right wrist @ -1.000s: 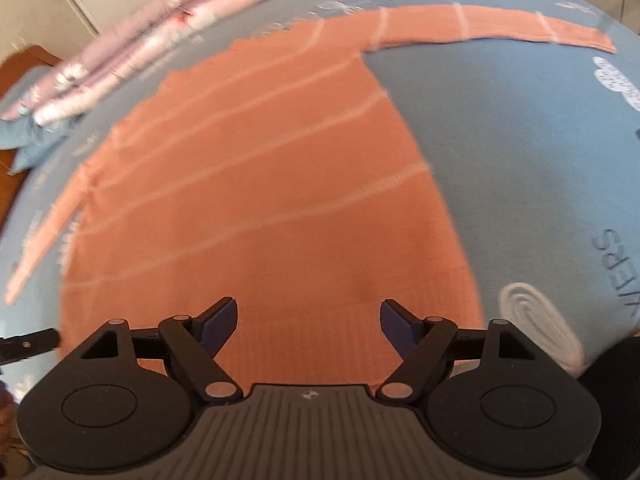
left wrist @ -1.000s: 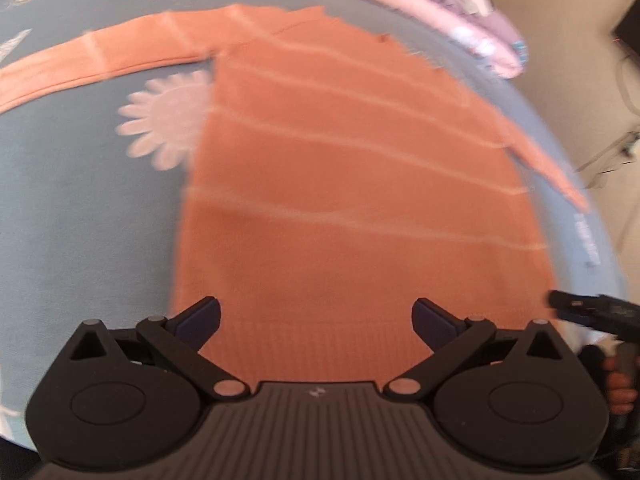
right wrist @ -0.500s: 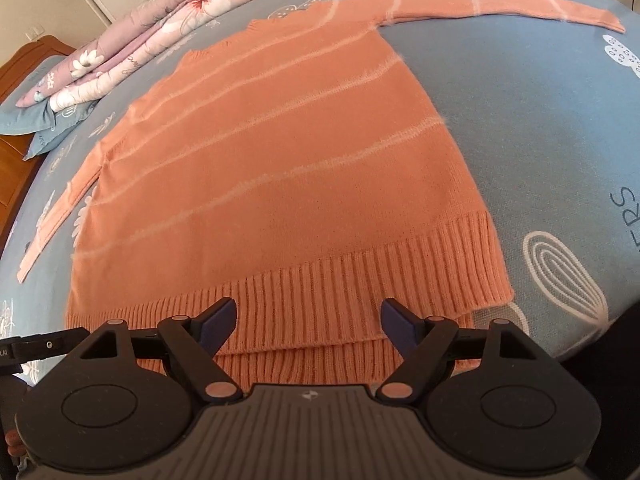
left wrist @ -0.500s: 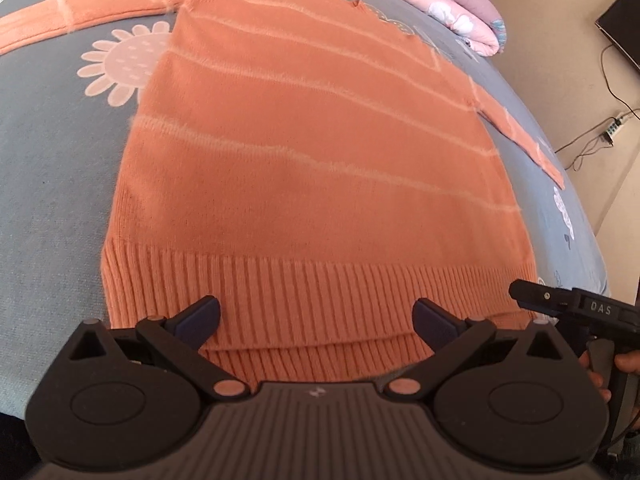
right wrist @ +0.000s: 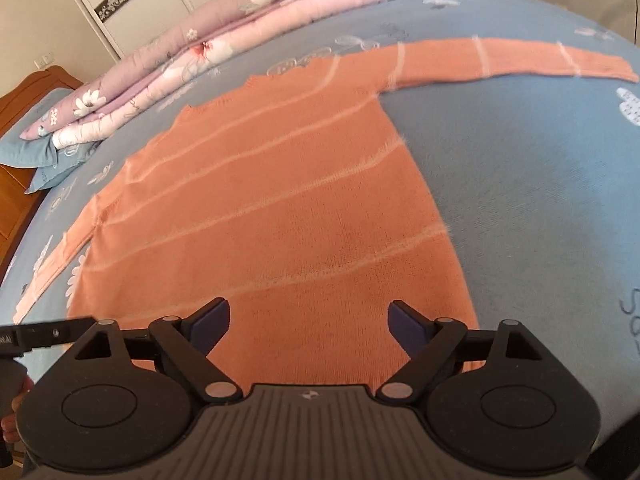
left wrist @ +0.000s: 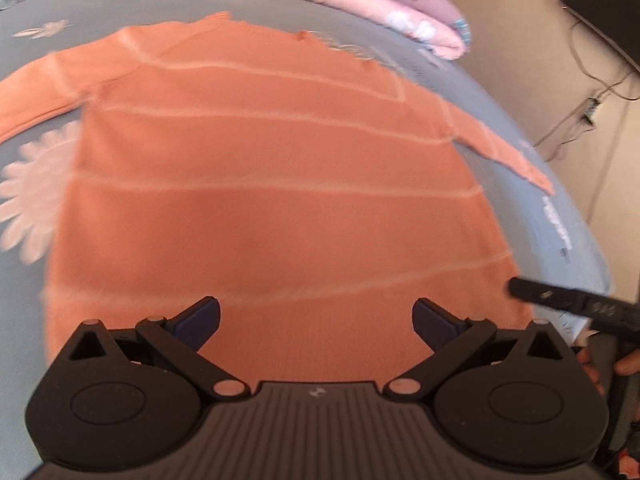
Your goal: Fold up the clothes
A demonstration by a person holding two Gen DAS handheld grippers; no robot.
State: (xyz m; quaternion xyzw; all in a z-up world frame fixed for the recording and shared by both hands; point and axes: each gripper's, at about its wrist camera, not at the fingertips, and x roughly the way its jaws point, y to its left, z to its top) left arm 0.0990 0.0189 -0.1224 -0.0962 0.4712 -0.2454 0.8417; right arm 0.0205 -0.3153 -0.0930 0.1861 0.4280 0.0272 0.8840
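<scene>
An orange sweater (left wrist: 272,208) with thin pale stripes lies flat on the blue bed sheet (left wrist: 32,280), both sleeves spread out sideways. It fills the middle of the right wrist view too, as the sweater (right wrist: 280,216) with one long sleeve (right wrist: 500,62) reaching right. My left gripper (left wrist: 316,318) hovers open over the sweater's lower part, nothing between its fingers. My right gripper (right wrist: 308,322) hangs over the lower part as well, its jaws still opening and empty. The sweater's hem is hidden behind both grippers.
A folded pink and purple floral quilt (right wrist: 248,40) lies along the far side of the bed. A blue pillow (right wrist: 44,128) and a wooden headboard (right wrist: 24,92) are at the left. Cables (left wrist: 588,108) hang on the wall beyond the bed's right edge.
Both grippers have moved forward over the sweater, so its ribbed hem, plain half a second ago, is now hidden beneath them. The right jaws stand a little wider.
</scene>
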